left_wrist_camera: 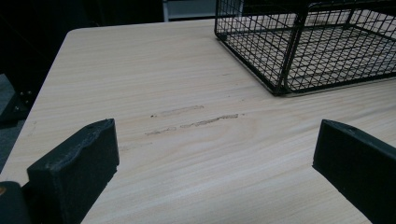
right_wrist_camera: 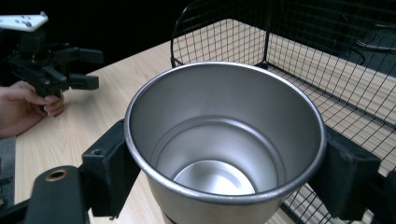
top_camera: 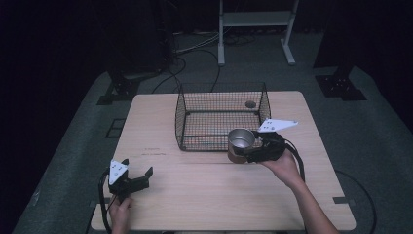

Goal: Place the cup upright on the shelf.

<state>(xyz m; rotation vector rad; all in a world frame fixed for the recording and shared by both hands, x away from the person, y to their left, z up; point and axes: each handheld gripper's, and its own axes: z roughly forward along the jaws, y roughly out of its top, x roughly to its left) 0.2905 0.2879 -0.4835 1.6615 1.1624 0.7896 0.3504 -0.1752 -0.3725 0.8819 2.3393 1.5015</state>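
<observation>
A shiny round steel cup (top_camera: 241, 141), upright and open-mouthed, is clamped by its sides between the jaws of the right tongs (top_camera: 254, 149) at centre frame in the high view. Directly above it in frame, touching or nearly so, stands the black wire mesh basket (top_camera: 195, 109). The left tongs (top_camera: 139, 176), released and empty, are held at lower left over the pale wooden table (top_camera: 204, 195), well apart from the cup.

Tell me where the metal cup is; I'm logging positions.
In the high view, the metal cup sits right of centre, clamped in the right claw at the wire basket's front edge.
</observation>
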